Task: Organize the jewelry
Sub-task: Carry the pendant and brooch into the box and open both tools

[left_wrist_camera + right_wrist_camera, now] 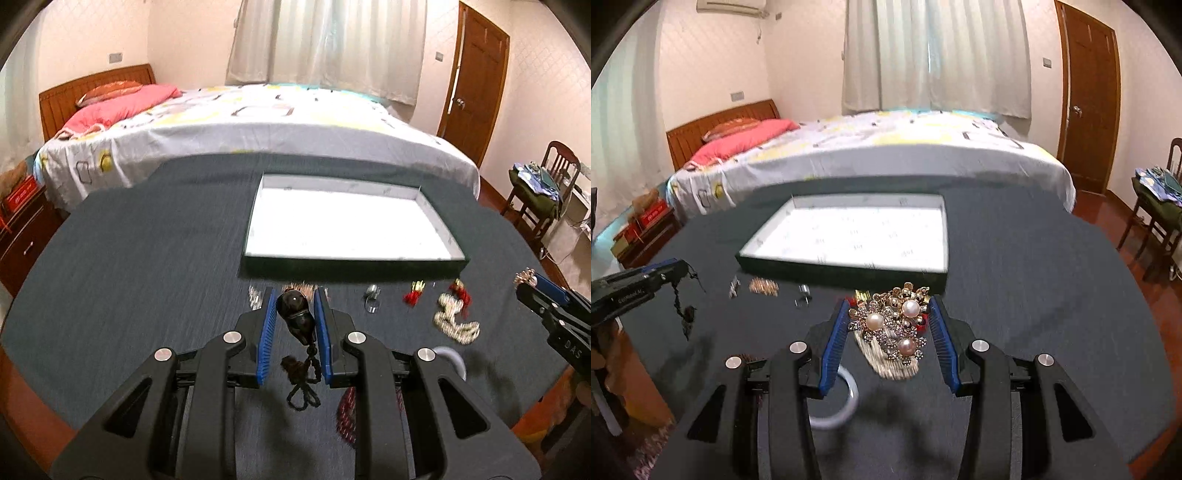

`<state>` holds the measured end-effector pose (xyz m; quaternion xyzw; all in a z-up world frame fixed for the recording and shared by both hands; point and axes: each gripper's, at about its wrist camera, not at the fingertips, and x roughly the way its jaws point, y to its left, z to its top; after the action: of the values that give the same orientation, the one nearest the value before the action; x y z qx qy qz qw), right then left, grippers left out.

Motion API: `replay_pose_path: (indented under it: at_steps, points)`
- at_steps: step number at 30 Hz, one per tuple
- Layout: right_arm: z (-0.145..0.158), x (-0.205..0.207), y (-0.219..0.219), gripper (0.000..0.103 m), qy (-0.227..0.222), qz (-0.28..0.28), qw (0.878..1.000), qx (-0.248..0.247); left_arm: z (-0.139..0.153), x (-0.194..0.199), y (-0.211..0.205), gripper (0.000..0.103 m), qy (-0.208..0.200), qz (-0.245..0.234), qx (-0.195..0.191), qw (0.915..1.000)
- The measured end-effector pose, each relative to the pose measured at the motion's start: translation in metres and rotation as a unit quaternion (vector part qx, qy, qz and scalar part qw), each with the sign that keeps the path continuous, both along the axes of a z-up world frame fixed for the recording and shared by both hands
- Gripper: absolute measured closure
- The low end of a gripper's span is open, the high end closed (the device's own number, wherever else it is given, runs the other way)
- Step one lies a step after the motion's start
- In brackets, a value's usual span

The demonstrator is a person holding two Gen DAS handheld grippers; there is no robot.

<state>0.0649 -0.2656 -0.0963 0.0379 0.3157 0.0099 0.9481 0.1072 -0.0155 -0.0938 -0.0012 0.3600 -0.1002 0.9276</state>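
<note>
My left gripper is shut on a dark gourd-shaped pendant with a knotted black cord and tassel hanging below; it also shows in the right wrist view. My right gripper is shut on a gold brooch with three pearls; it shows at the right edge of the left wrist view. A shallow tray with a white inside lies on the dark table beyond both grippers.
Loose jewelry lies on the grey cloth in front of the tray: red tassel earrings, a pearl strand, a silver ring, a pale bangle, dark red beads. A bed stands behind the table, a chair at the right.
</note>
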Motion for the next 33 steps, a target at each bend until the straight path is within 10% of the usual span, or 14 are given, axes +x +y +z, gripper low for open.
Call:
replay_pose_path:
  at_steps: [18,33]
  points:
    - [0.032,0.113,-0.004,0.059,-0.057,0.003,0.998,0.004,0.034,0.124,-0.05,0.082,-0.063,-0.02,-0.03,0.9974]
    - [-0.068,0.168,-0.008,0.059,0.077,0.003,0.997,0.015,-0.075,0.183,-0.081,0.082,0.055,-0.034,0.003,0.9979]
